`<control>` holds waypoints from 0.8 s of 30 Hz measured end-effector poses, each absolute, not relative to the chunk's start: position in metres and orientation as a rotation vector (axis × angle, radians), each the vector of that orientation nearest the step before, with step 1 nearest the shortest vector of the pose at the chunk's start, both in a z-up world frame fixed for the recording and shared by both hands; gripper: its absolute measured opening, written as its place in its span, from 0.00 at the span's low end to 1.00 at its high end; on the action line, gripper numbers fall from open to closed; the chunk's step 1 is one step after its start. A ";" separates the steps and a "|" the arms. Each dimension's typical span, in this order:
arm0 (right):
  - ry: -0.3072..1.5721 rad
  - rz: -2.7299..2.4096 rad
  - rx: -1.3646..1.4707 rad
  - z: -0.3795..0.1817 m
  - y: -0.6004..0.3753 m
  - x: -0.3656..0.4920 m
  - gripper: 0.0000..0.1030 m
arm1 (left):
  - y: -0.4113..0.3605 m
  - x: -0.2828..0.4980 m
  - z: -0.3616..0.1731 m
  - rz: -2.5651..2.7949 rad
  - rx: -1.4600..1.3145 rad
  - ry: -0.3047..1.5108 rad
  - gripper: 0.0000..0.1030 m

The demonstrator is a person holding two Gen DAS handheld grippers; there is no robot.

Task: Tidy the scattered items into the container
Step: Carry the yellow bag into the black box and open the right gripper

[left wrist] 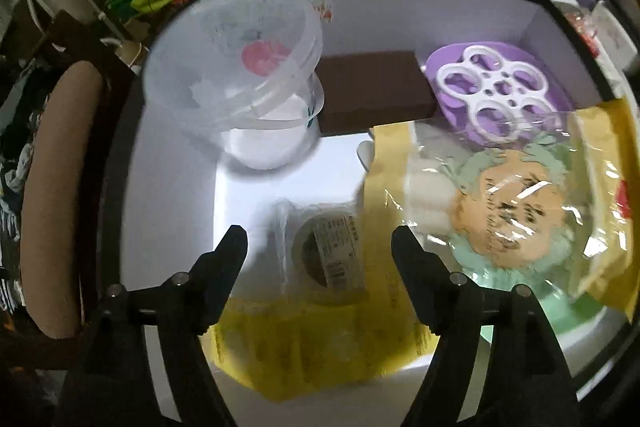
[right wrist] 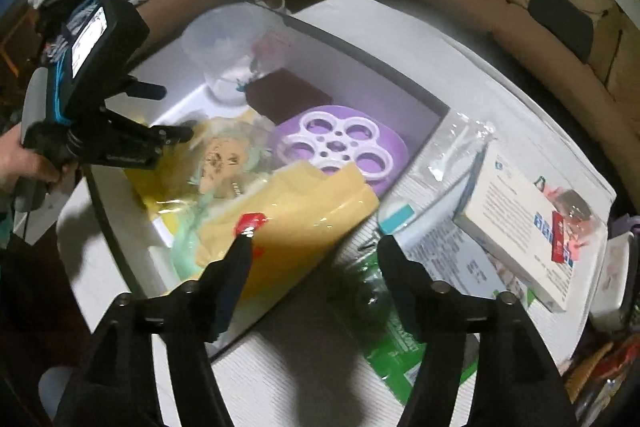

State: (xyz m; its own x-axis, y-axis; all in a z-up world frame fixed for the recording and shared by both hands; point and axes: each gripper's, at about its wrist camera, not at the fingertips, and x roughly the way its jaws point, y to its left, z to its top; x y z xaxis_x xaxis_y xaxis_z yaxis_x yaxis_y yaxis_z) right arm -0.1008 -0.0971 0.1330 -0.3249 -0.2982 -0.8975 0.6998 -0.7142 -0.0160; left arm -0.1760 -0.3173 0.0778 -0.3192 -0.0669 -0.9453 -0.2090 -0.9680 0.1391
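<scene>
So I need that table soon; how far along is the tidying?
Well under way. The white box already holds a clear plastic bucket, a brown block, a purple tray, a tape roll and a yellow plastic package, lying half over the rim. Both the left gripper and the right gripper are open and empty. Left on the table: a white carton, a clear packet and a green packet.

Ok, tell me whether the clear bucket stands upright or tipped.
Tipped: the clear bucket leans in the white box, its mouth facing the camera.
</scene>
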 end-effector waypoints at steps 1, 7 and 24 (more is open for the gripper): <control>0.531 -2.070 1.278 0.134 -0.097 -0.101 0.67 | -0.315 -0.178 0.079 2.443 -1.770 0.357 0.70; 0.572 -2.024 1.293 0.127 -0.112 -0.102 0.67 | -0.302 -0.189 0.070 2.363 -1.849 0.465 0.71; 0.658 -1.952 1.242 0.128 -0.130 -0.081 0.67 | -0.361 -0.211 0.070 2.333 -1.921 0.002 0.73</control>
State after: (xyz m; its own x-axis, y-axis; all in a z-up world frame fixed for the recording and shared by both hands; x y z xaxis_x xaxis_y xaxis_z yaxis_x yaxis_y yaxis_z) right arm -0.0806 -0.1300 0.1279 -0.2767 -0.2991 -0.9132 0.7910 -0.6105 -0.0397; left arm -0.2111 -0.3615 0.0701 -0.1879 0.0911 -0.9780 -0.0929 -0.9929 -0.0746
